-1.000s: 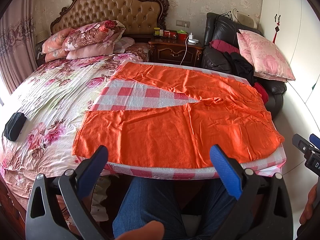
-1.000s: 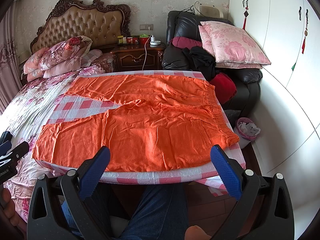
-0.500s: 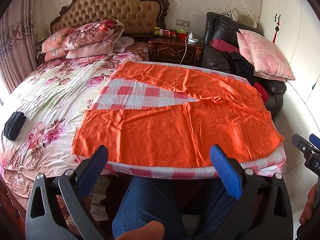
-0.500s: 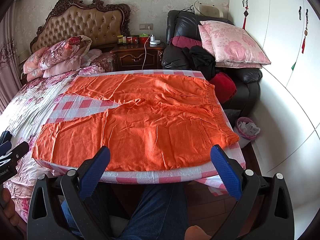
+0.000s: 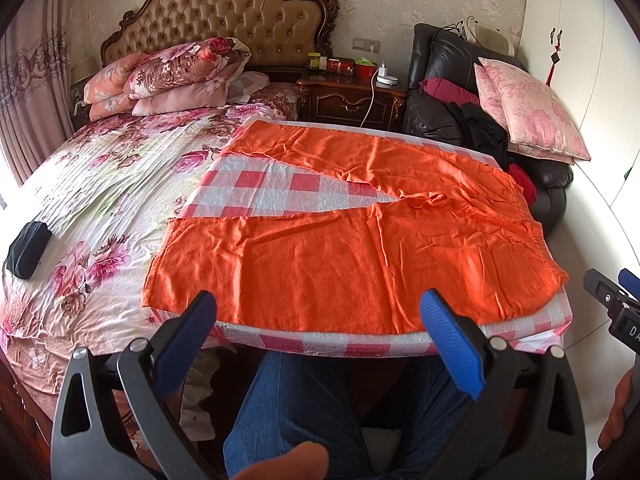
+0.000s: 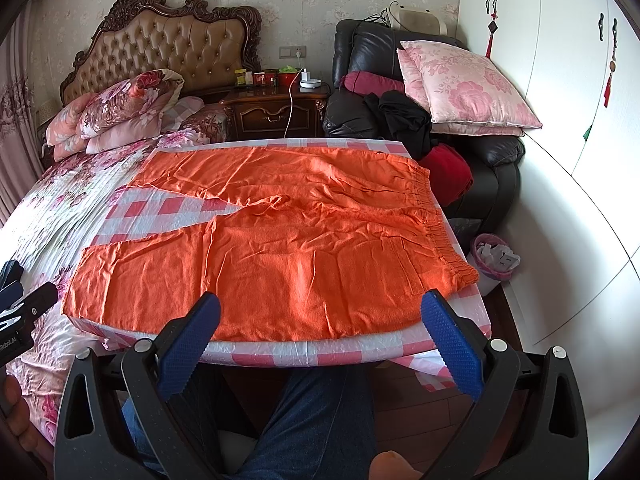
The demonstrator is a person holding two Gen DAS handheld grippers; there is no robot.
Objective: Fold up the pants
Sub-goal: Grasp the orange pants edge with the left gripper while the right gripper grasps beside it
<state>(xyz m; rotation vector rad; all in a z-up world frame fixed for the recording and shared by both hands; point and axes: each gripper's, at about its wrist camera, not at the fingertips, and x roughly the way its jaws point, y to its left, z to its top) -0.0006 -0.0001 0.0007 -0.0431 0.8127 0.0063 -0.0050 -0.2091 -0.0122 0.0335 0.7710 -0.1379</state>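
Two blue-padded grippers, left gripper (image 5: 318, 322) and right gripper (image 6: 320, 322), hang spread wide and empty just short of the wrinkled orange pants (image 5: 360, 240), which lie unfolded on a pink-checked board (image 5: 256, 188) over the bed.

Left tool (image 5: 318, 316) and right tool (image 6: 320, 318) both gape wide, holding nothing.

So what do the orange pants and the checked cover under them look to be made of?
The orange pants look like a soft, matte woven fabric, perhaps cotton or linen: fine creases, slightly fuzzy surface, gathered elastic waistband. The pink-and-white checked cover looks like thin plastic sheeting: a crinkled surface with a slight sheen, though coated cloth is possible.
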